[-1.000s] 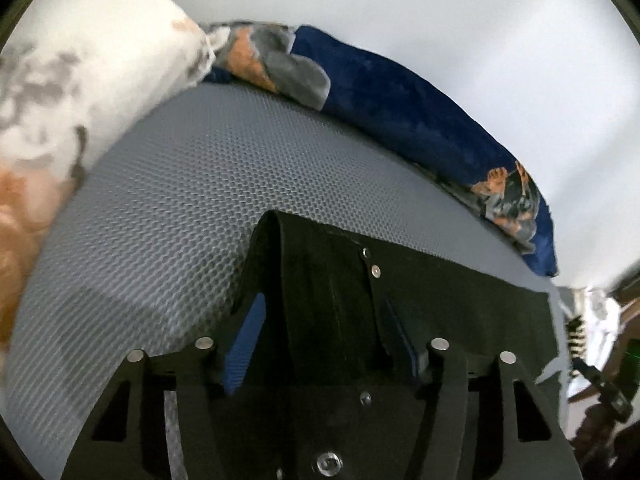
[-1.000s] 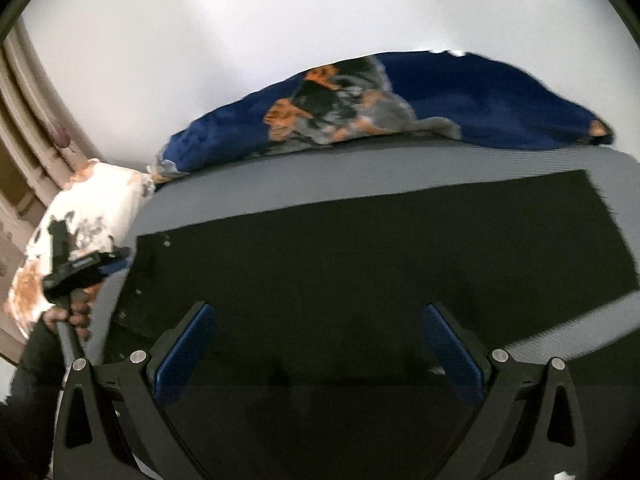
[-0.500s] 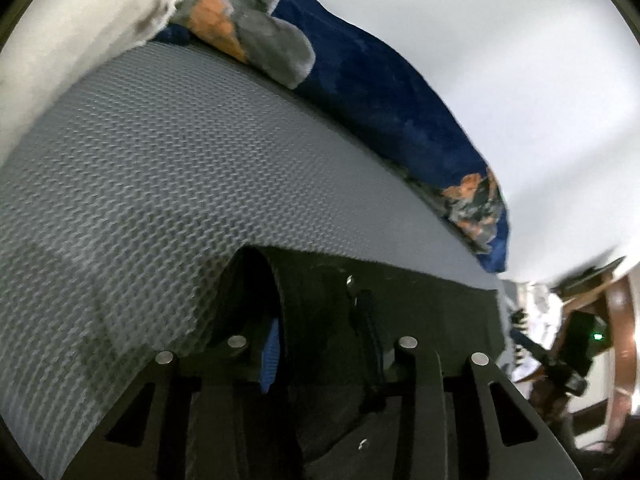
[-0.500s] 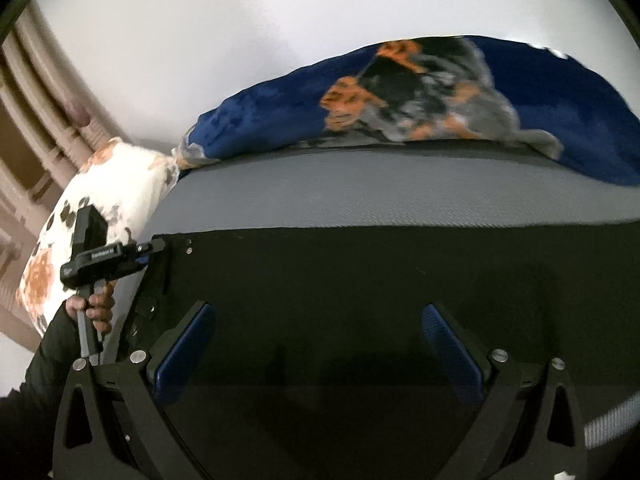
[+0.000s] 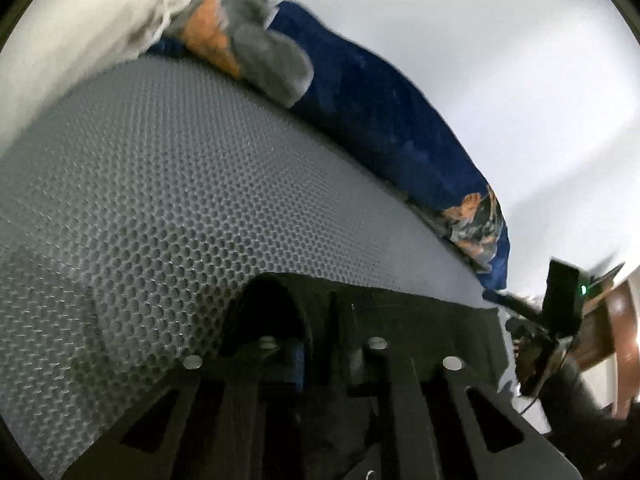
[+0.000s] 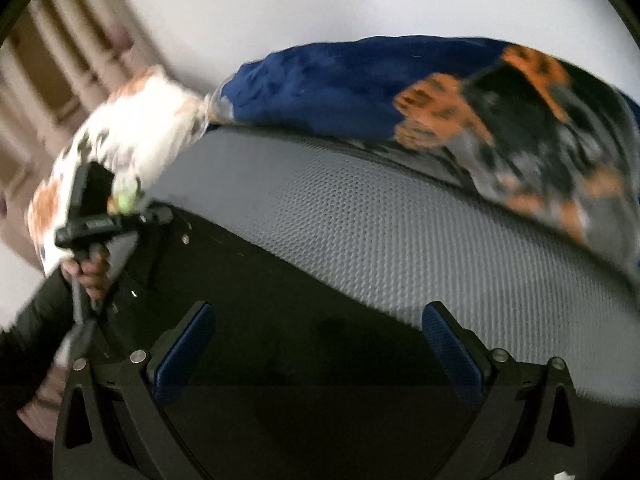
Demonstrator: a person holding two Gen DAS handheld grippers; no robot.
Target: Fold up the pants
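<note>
Black pants (image 5: 400,312) lie flat on a grey honeycomb mattress (image 5: 180,200). In the left wrist view my left gripper (image 5: 320,356) is shut on the waistband end, which bunches up into a small fold between the pads. The right wrist view shows the pants (image 6: 300,300) running from the button end at the left down under my right gripper (image 6: 320,340). That gripper stands open above the dark cloth with nothing between its blue pads (image 6: 184,344). The left gripper (image 6: 156,216) also shows there, held by a hand (image 6: 92,272) at the waist corner.
A blue blanket with orange and grey print (image 6: 320,88) is heaped along the far side of the mattress by the white wall. A white flowered pillow (image 6: 132,128) lies at the head end. Bare grey mattress (image 6: 400,220) stretches beyond the pants.
The left jaws have come together on the waistband and the gripper dipped closer to the cloth. The right gripper has slid along the pants toward the waist end and rolled.
</note>
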